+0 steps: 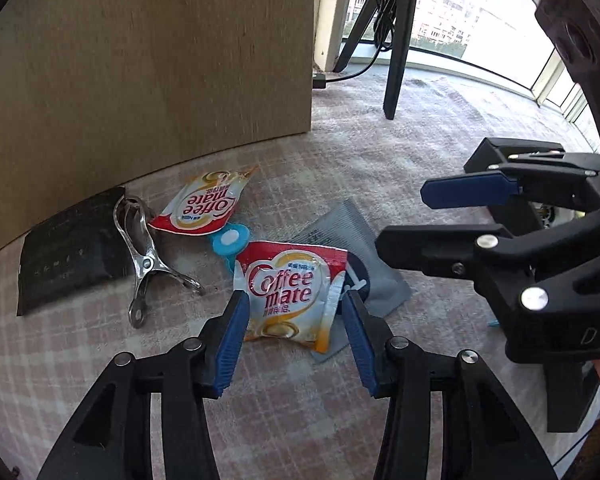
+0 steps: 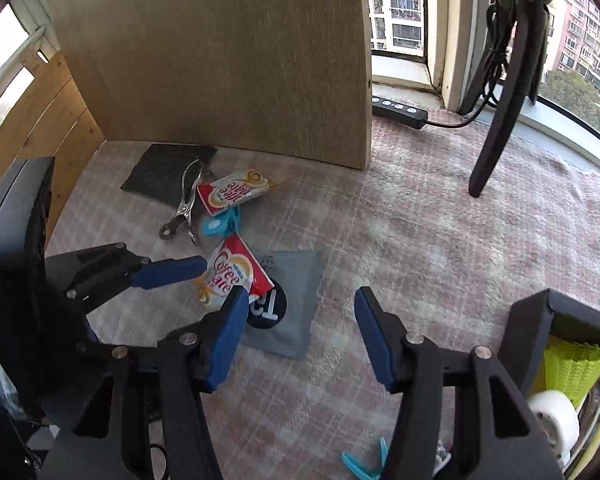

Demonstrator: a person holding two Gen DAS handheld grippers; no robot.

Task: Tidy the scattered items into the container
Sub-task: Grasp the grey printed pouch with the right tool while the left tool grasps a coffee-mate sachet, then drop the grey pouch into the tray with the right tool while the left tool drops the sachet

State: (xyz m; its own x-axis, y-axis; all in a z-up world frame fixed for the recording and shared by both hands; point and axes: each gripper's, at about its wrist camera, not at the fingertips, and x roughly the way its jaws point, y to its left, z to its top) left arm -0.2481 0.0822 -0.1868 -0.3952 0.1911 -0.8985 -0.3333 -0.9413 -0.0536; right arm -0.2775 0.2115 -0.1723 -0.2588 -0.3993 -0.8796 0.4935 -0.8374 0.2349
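1. We see the left gripper (image 1: 296, 320) with jaws apart astride the creamer sachet (image 1: 290, 292), not yet pinching; the right gripper (image 2: 300, 320) is open and empty.
2. At one o'clock lies a grey pouch (image 1: 364, 264); closing low could snag it too.
3. At ten o'clock: metal clip (image 1: 140, 256), second sachet (image 1: 202, 204).
4. The container (image 2: 540, 320) sits at four o'clock in the right wrist view.

two Coffee mate sachets (image 1: 290, 292), one metal clip (image 1: 140, 256), two pouches (image 1: 68, 252)
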